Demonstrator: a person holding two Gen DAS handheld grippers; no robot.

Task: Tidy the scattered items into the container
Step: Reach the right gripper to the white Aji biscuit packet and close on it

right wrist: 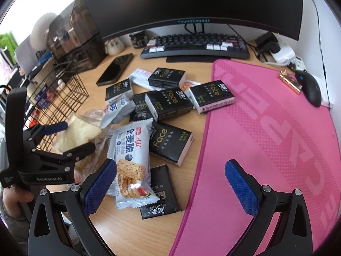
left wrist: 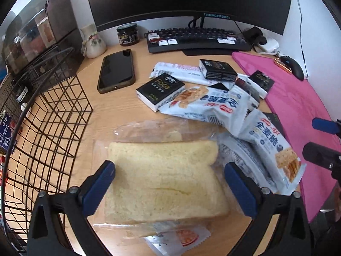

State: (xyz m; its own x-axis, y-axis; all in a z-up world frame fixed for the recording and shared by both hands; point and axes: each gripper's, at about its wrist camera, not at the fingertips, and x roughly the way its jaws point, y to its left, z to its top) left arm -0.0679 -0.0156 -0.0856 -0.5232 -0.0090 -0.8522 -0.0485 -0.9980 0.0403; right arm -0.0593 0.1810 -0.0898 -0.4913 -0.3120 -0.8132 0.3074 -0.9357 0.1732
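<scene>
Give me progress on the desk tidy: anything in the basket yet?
Nothing looks done: the black wire basket looks empty. In hand: the open left tool straddles the bagged white bread slice, not gripping. The open right tool holds nothing. Left: snack packets and black tissue packs.

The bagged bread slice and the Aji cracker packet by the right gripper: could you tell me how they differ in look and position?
The bagged bread slice sits in clear plastic, its pale crumb showing; the Aji cracker packet is opaque white with printed text and pictures. The bread lies between the open jaws of the left gripper, next to the wire basket; the packet lies beside the right gripper, near the pink mat. Both lie flat on the wooden desk, outside the basket.
</scene>
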